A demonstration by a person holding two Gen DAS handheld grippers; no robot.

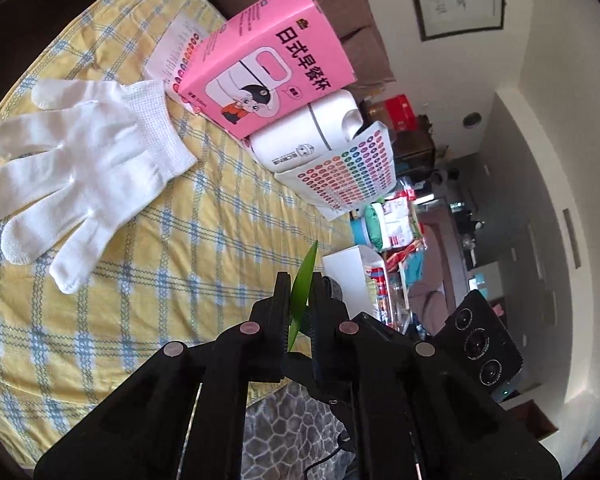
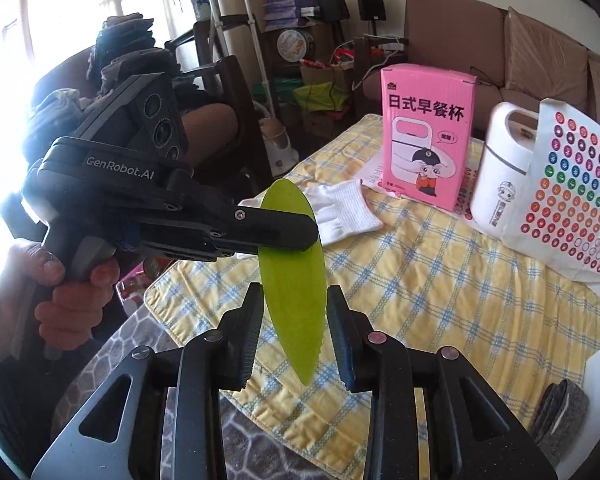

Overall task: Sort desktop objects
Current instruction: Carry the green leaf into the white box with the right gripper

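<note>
My left gripper [image 1: 302, 280] is shut on a flat green leaf-shaped piece [image 1: 302, 294], held edge-on above the table's near edge. In the right wrist view the same left gripper [image 2: 300, 232] clamps the green piece [image 2: 294, 292] across its upper part, so it hangs upright. My right gripper [image 2: 294, 312] is open, one finger on each side of the piece's lower half, apart from it. A white glove [image 1: 76, 172] lies flat on the yellow checked cloth [image 1: 180, 264]. A pink box [image 1: 272, 64], a white cup [image 1: 308, 136] and a coloured sticker sheet [image 1: 344, 172] stand behind.
A second sticker sheet [image 1: 176, 48] lies under the pink box. A grey felt item [image 2: 560, 412] sits at the right near edge. A brown sofa [image 2: 520, 48] stands behind the table, and a patterned grey floor [image 2: 112, 360] shows below its edge.
</note>
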